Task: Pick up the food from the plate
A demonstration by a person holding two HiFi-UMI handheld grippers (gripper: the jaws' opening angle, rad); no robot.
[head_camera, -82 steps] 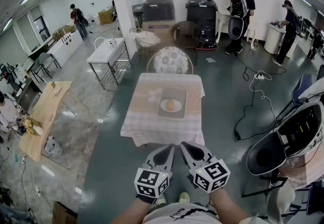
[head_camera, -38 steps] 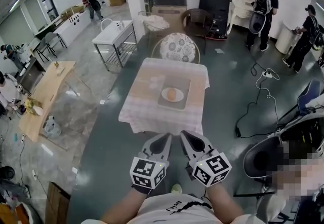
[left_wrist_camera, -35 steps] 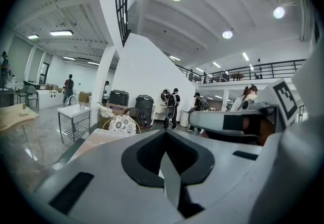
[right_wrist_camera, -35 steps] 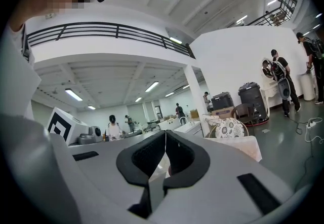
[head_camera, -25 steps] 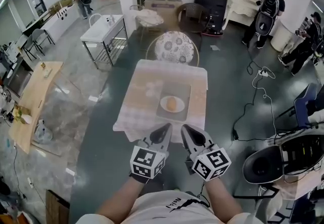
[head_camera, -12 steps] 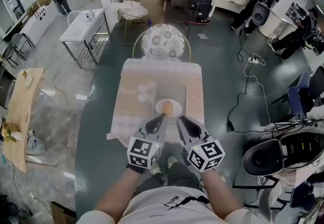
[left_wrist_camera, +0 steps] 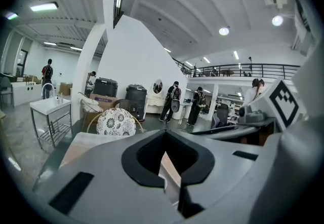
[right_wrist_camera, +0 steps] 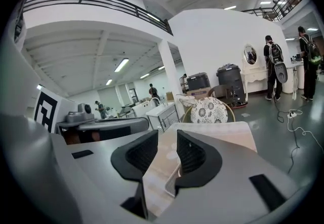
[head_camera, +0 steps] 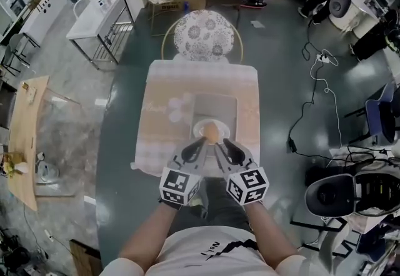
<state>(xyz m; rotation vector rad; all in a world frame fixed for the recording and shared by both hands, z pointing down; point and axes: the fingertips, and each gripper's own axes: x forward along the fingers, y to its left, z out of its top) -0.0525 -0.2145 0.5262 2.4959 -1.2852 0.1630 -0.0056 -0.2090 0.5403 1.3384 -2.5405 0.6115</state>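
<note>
1. Left gripper (head_camera: 201, 142) and right gripper (head_camera: 222, 143) now overlap the desk's (head_camera: 156, 137) near edge; earlier they were short of it.
2. Right jaws just opening, empty; left jaws closed.
3. Food (head_camera: 212, 132) on plate (head_camera: 201, 126), frame centre.

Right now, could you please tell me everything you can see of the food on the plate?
The food is one small rounded lump, orange-tan and smooth-looking, too small here to identify. It lies whole and uncovered near the middle of a round white plate, which sits on a grey tray on the cloth-covered table. I see it touching only the plate.
</note>
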